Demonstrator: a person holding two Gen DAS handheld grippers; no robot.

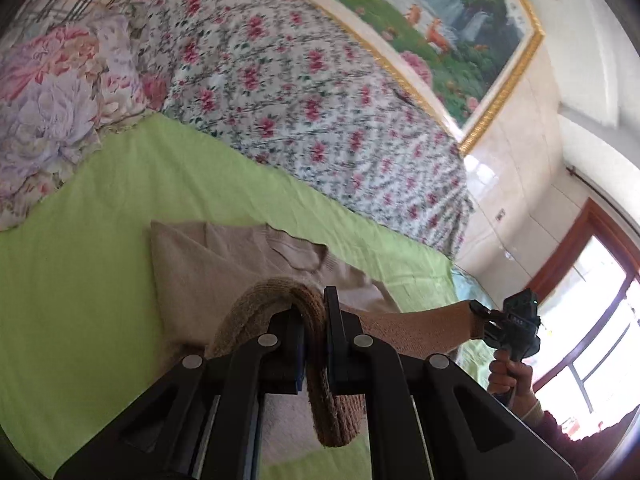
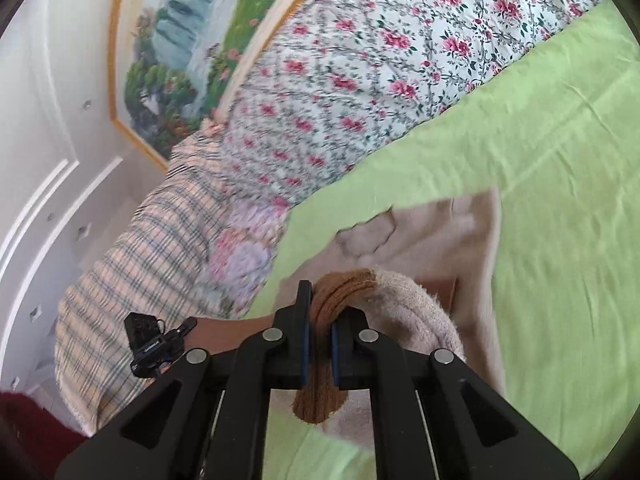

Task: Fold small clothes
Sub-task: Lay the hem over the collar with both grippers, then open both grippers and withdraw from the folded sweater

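2 grippers, each pinching 1 corner of the same hem, nearest the lenses.

Item 1: left gripper [image 1: 316,332], fingers closed on the ribbed brown-beige hem of the sweater [image 1: 192,264]; a loop of knit bulges over the left finger and a tail hangs below the jaws. Grip appears deep, probably so the stretchy rib cannot slip.

Item 2: right gripper [image 2: 320,320], fingers likewise clamped on a bunched hem corner, the fleecy inner face of the knit spilling to its right. In the left view it is seen at a distance [image 1: 486,320], with the hem drawn taut between the 2 tools. Judged purpose: keeping the edge straight to carry it up toward the neckline as 1 fold.

Item 3: sweater body, beige, lying flat on the green sheet [image 1: 100,200], collar [image 1: 298,256] away from the grippers; lower part lifted clear of the bed.

Item 4: floral quilt [image 1: 300,92], heaped beyond the sheet; peony-print pillow [image 1: 52,112] and plaid bedding [image 2: 132,248] beside it.

Item 5: framed landscape painting [image 1: 452,28] on the far wall; window [image 1: 600,320] at the edge.
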